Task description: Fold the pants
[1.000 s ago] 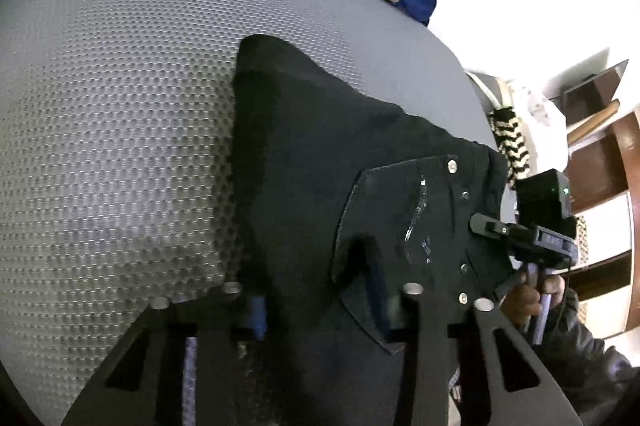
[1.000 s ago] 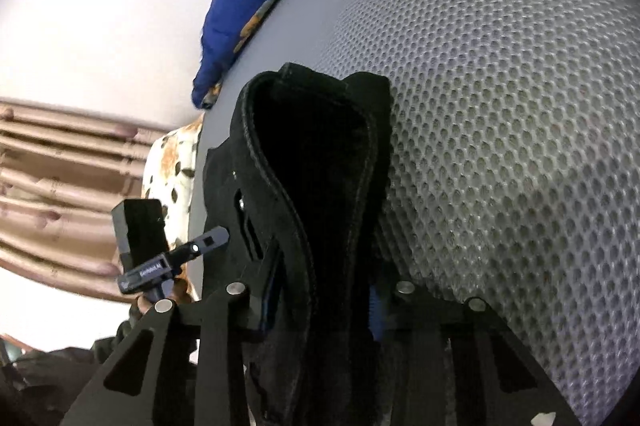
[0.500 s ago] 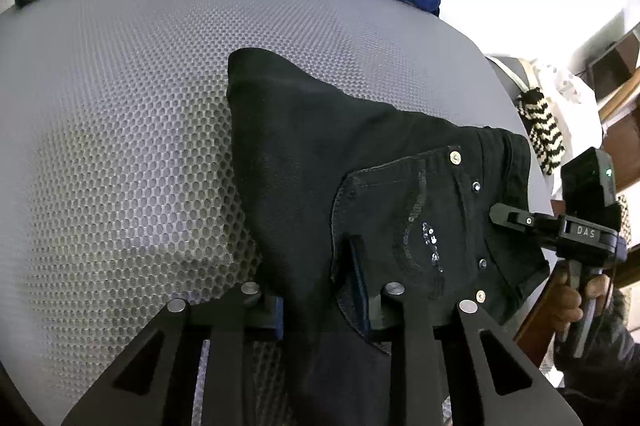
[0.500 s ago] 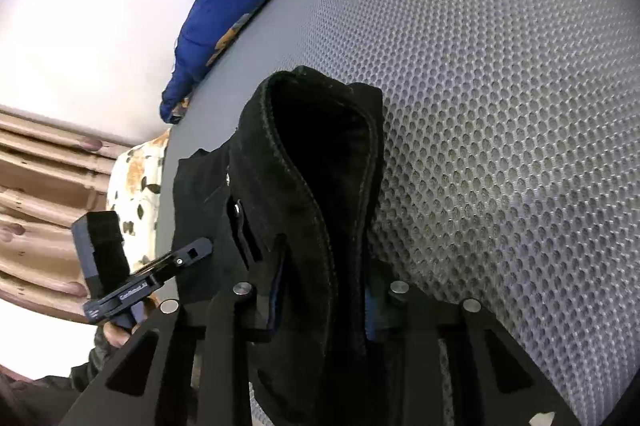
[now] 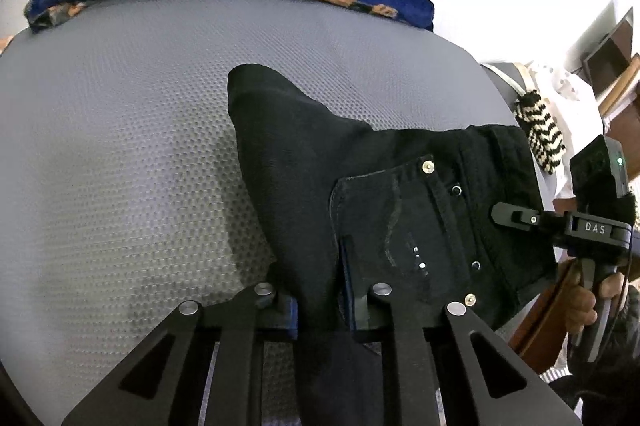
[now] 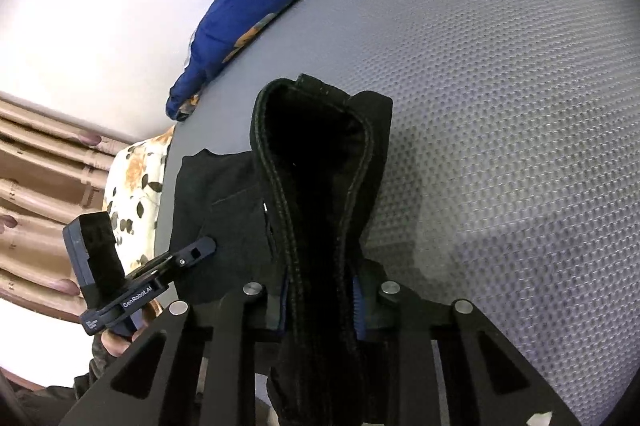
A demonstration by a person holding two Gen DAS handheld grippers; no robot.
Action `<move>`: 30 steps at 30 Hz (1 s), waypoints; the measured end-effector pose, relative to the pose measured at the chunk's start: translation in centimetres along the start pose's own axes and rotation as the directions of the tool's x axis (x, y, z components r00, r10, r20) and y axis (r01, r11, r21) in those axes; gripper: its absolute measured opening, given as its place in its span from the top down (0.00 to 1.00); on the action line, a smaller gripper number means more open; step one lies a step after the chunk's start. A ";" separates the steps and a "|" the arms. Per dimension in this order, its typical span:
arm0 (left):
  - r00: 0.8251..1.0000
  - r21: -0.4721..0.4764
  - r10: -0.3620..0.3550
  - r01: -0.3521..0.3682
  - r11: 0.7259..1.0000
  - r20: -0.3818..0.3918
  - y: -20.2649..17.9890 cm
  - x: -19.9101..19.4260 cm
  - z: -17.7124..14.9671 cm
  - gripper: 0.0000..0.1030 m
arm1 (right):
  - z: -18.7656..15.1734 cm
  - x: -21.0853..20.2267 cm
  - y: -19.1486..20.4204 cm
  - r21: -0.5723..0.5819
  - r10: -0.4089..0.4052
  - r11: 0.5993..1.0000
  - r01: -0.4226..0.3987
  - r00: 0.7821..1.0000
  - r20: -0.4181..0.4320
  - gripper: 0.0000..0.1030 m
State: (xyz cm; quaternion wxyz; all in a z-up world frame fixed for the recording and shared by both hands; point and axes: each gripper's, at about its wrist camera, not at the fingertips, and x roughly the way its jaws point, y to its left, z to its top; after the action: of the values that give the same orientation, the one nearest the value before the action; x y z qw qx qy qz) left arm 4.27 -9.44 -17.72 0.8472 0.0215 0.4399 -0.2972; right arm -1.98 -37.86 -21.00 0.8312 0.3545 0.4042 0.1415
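Both claws closing on black pants, lift-for-fold step.
Left claw (image 5: 322, 300): jaws closing, fabric beside back pocket pinched between pads. Right claw (image 6: 320, 306): jaws closing, thick waistband seam between pads. Pants (image 5: 360, 178) part-raised at near end, far end resting on grey mesh mattress (image 5: 120, 146). Next, likely: carry both ends forward together, keeping edges level.
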 end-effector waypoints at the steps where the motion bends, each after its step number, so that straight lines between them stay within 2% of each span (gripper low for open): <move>1: 1.000 0.000 0.004 -0.004 1.000 0.006 0.2 -0.3 0.0 0.84 | 0.1 0.3 0.3 -0.003 0.003 1.000 -0.003 1.000 -0.003 0.79; 8: 0.998 -0.019 0.031 -0.030 0.999 0.052 1.7 -2.0 0.5 0.85 | 1.2 3.0 2.7 -0.025 0.040 0.999 -0.041 0.999 -0.017 0.79; 14: 0.995 -0.051 0.052 -0.048 0.998 0.083 4.0 -2.6 2.5 0.85 | 3.7 5.0 3.9 -0.044 0.068 0.997 -0.069 0.997 -0.025 0.79; 30: 0.979 -0.065 0.131 -0.122 0.990 0.154 10.3 -1.0 12.1 0.85 | 13.3 10.5 7.4 -0.098 0.075 0.992 -0.078 0.997 -0.028 0.79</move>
State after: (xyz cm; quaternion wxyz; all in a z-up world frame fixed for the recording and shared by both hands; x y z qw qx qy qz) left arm 18.05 -4.06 -11.87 0.8967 0.0024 0.3773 -0.2312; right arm 15.30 -33.42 -16.15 0.8368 0.3261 0.3930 0.1974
